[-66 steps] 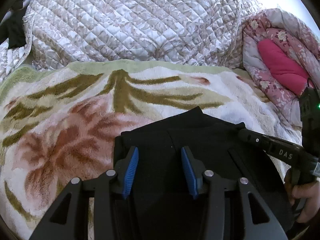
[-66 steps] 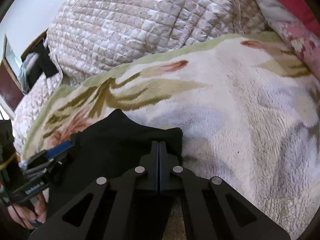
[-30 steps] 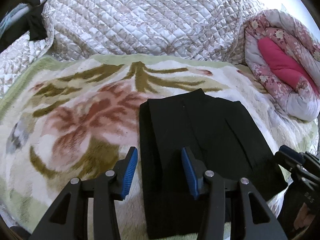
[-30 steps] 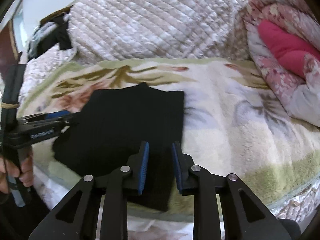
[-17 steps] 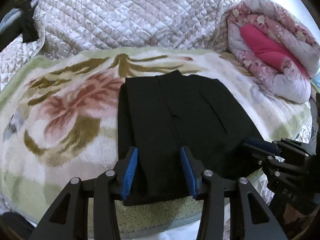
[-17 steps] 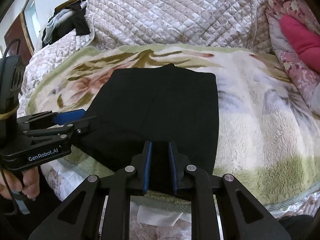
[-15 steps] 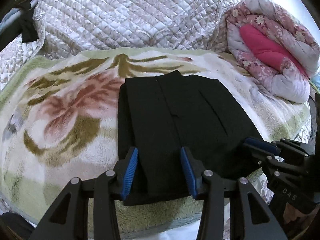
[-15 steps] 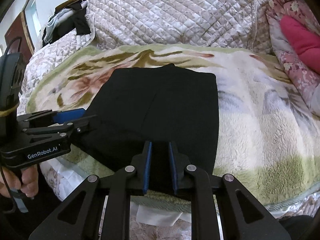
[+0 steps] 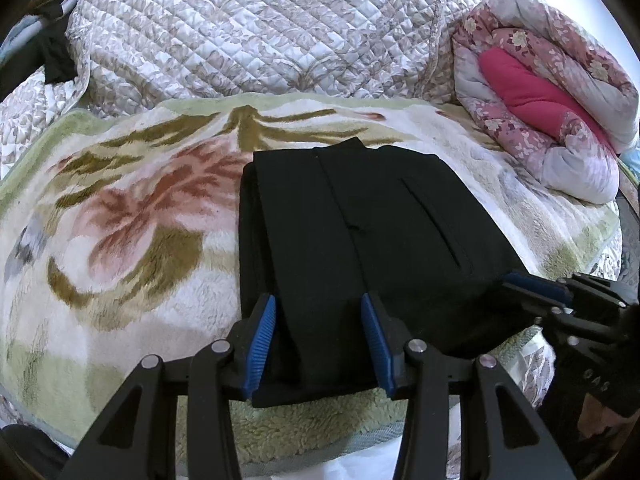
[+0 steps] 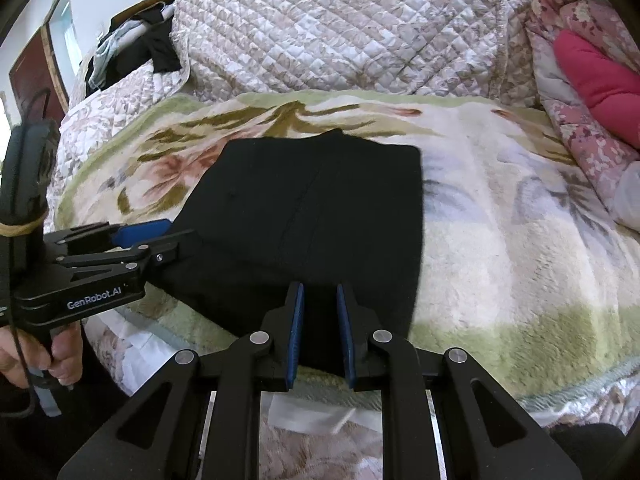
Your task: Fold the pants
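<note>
The black pants (image 9: 360, 236) lie folded into a flat rectangle on the floral fleece blanket (image 9: 132, 216), near its front edge. They also show in the right wrist view (image 10: 320, 216). My left gripper (image 9: 318, 308) is open, its blue pads hovering over the near left part of the pants. My right gripper (image 10: 319, 300) is open with a narrow gap, above the near right edge of the pants. Neither holds any cloth. The right gripper shows at the right of the left wrist view (image 9: 560, 300), and the left gripper at the left of the right wrist view (image 10: 120, 248).
A quilted beige bedspread (image 9: 260, 40) is heaped behind the blanket. A rolled pink floral quilt (image 9: 540, 96) lies at the right. Dark clothes (image 10: 132, 52) hang at the far left. The bed's front edge with white sheet (image 10: 312, 412) is just below my grippers.
Both grippers have let go and pulled back toward the bed's front edge, leaving the folded pants flat. The right gripper opened from shut, then opened a little more in the last half second.
</note>
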Motion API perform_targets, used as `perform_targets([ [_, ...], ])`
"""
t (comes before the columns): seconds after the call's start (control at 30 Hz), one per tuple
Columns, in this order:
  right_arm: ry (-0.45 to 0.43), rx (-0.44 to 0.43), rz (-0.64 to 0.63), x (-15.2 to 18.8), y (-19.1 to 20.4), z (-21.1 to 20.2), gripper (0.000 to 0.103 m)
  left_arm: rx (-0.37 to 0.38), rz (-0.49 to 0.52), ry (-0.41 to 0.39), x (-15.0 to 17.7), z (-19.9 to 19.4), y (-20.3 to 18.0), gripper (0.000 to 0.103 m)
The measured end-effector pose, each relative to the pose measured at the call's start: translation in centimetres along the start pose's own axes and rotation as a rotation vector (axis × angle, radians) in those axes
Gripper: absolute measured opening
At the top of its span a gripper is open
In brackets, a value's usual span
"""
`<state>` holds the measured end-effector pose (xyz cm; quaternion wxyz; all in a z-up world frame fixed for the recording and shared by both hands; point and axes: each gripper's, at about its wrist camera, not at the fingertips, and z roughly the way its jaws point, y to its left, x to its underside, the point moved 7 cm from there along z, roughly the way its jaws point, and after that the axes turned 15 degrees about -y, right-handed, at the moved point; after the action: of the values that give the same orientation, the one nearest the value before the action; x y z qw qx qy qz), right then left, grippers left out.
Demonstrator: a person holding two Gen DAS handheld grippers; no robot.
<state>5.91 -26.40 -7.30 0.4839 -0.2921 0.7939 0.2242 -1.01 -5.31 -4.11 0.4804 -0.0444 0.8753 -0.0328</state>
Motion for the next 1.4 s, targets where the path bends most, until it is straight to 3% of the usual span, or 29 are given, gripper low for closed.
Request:
perform_targets([
  [0.63, 0.035, 0.036, 0.082, 0.1, -3.5, -0.3, 0.017, 0.003, 0.016, -0.001, 0.0, -0.8, 0.5, 0.047],
  [1.07, 0.028, 0.051, 0.112, -0.7, -4.4, -0.3, 0.017, -0.017, -0.023, 0.001, -1.9, -0.9, 1.9, 0.039],
  [1.4, 0.039, 0.018, 0.102, -1.0, -3.9, 1.0, 0.017, 0.012, 0.016, 0.005, -3.1, 0.9, 0.1, 0.039],
])
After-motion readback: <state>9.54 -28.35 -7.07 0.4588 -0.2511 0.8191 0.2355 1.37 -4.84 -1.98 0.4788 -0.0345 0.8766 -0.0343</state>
